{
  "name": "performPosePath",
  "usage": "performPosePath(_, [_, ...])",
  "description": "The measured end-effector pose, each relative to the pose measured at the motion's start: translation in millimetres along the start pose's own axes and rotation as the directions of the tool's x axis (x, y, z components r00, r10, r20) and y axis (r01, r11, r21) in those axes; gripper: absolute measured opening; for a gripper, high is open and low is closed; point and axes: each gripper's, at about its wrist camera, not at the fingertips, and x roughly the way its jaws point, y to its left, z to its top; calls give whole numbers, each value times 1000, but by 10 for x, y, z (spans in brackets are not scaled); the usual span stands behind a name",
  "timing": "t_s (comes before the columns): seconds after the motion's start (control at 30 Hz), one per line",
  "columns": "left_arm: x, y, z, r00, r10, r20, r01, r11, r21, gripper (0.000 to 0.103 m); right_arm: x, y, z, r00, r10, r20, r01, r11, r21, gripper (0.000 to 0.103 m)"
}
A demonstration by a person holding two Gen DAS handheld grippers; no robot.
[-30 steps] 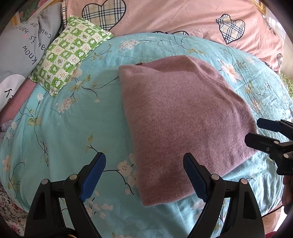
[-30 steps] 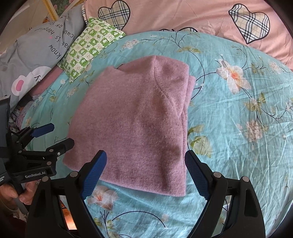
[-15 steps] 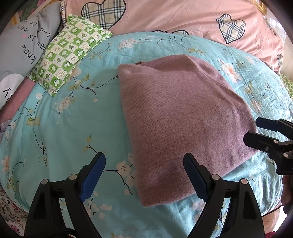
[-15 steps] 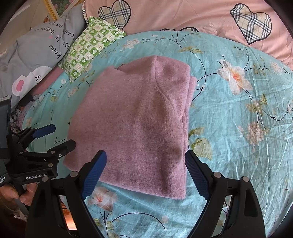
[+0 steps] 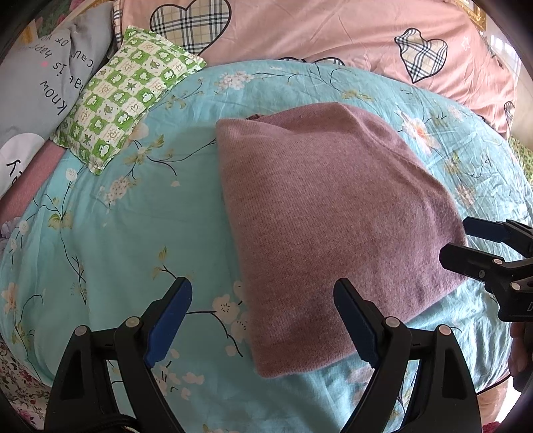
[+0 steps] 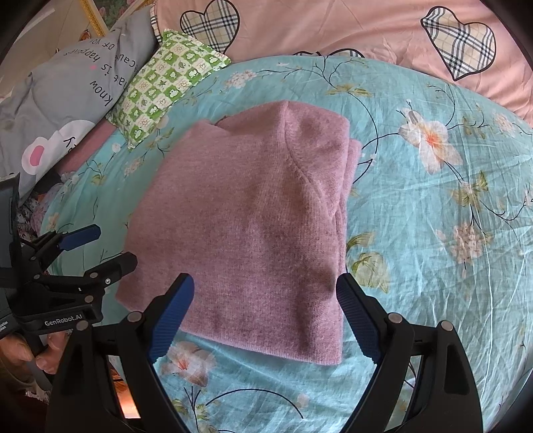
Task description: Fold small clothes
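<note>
The folded sweater (image 6: 253,226) lies flat on the bed (image 6: 433,283), long axis running from bottom to top of frame, collar end toward the top. Both tools, left (image 5: 263,319) and right (image 6: 266,313), stand apart, holding nothing.

A folded mauve knitted sweater (image 6: 253,229) is lying on the turquoise flowered bed sheet (image 6: 433,233). Behind it to the left, a green checked small pillow (image 6: 166,83) is resting against a grey lettered cushion (image 6: 66,93). A pink quilt with plaid hearts (image 6: 333,26) is stretching across behind the sheet.
</note>
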Motion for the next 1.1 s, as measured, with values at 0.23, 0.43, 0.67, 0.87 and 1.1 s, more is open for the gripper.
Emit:
performPosePath(0.23, [-4,3,7,1000,1,-1,-1,1000,5,87,0,5,-3,1000,1,2,-1,1000,0,87])
performPosePath(0.43, [16,-3,18,1000,2,-16,-2,1000,0,88,-5,-18,10,1000,6,3,-6,1000,0,87])
performPosePath(0.67, [19,7,35,1000,3,-12,-3,1000,4,88,-21,-24,21,1000,7,6,-7,1000,5,87])
performPosePath(0.87, [9,11,57,1000,3,-6,-3,1000,5,88,-30,-35,37,1000,8,10,-8,1000,2,87])
performPosePath(1.1, [10,9,64,1000,2,-6,-2,1000,5,88,-28,-49,64,1000,10,12,-10,1000,2,87])
